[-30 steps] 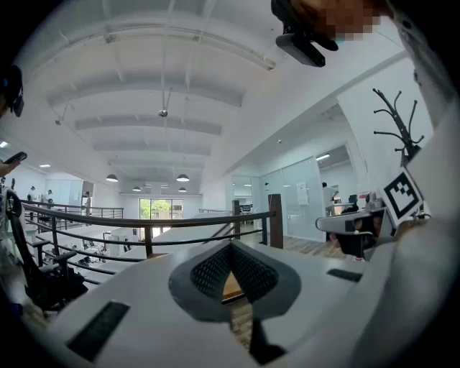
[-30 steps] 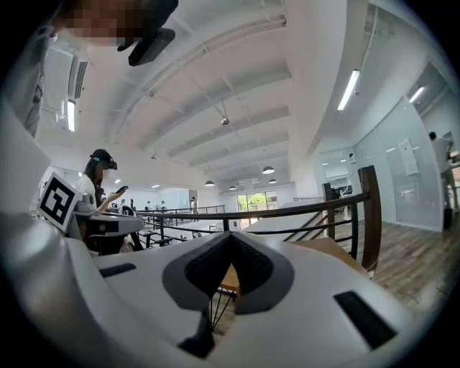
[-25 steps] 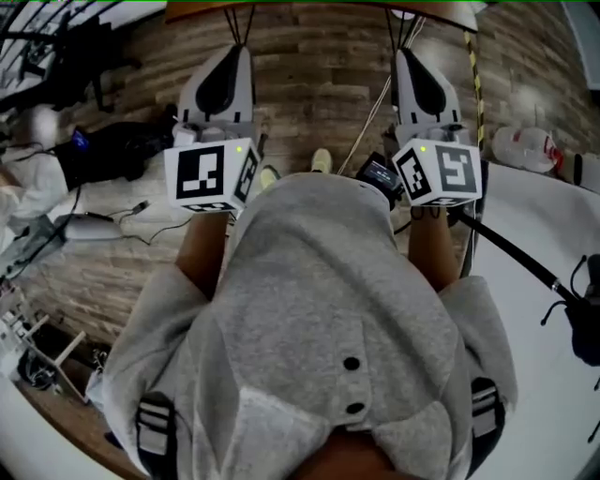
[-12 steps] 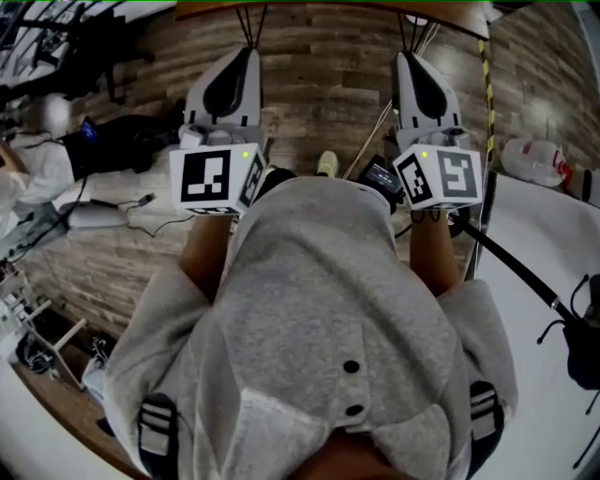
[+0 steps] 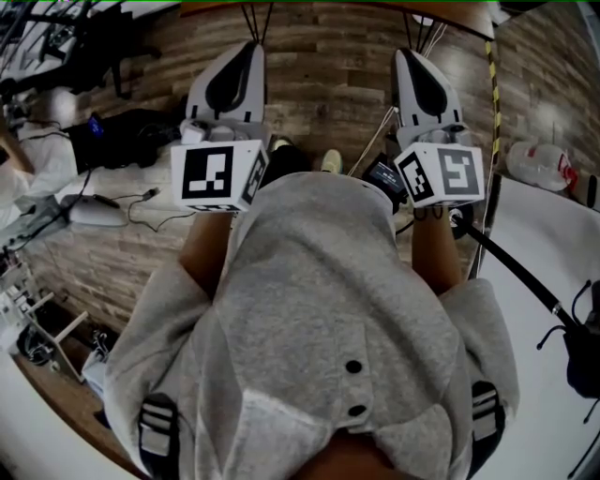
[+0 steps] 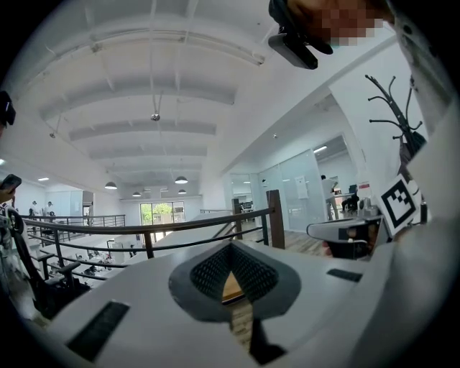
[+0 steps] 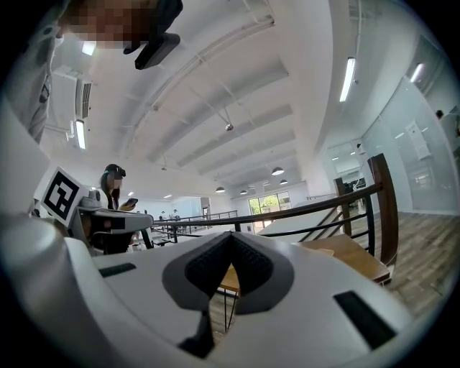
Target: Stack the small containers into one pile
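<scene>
Holding both level near the table (image 5: pixel 328 8), you have the left gripper (image 5: pixel 251 52) and right gripper (image 5: pixel 405 58) fully closed, nothing between either's jaws.

surface: wood-plank floor (image 5: pixel 319 84) | on it: black bag (image 5: pixel 131 142); cables (image 5: pixel 141 199); white bundle (image 5: pixel 536 161), perhaps a jug

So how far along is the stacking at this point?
Nothing looks done: no containers show in any view. Nothing is in hand: the left gripper and right gripper are both shut and empty, pointing out over the wood floor. All the stacking is left.
</scene>
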Motion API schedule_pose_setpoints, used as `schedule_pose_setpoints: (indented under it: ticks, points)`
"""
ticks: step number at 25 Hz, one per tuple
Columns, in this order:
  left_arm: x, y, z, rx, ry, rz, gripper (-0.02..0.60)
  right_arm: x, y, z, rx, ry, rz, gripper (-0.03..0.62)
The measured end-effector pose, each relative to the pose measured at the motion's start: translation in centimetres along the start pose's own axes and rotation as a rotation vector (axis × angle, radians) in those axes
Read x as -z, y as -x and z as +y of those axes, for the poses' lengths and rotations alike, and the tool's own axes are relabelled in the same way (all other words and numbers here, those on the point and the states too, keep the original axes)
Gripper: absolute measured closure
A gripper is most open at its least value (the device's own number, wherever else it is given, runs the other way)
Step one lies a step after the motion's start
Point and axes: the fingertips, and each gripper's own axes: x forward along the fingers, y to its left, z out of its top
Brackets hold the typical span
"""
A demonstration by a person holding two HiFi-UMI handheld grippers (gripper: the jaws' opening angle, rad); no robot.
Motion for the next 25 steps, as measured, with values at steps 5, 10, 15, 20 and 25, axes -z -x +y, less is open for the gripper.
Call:
schedule_pose_setpoints:
  ticks: [5,10,15,20,25]
  points:
    - [-0.3,0.1,-0.7,0.0,-0.012,0.001,0.569,-0.3,0.6,-0.3,0.003,-0.027,-0.014,0.58]
    - [-0.8,0.0,-0.9,0.011,-0.043,-0.005,0.569,-0.4,0.5,-0.2,0.003,-0.031,-0.022,0.582]
    - [-1.1,-0.4,-0.7,0.009,-0.055,-0.011,0.569,-0.6,0.1,-0.1,0.008,-0.034,-0.031,0.58]
    - [-0.3,-0.7,-0.2,0.003,-0.045,0.012,0.569,-0.5,-0.6,0.1,0.0,-0.031,-0.02,0.581]
    - [0.2,-1.4,0.8,0.0,-0.024,0.009,0.569,0.0,-2.1,0.4,-0.016,-0.028,-0.002,0.58]
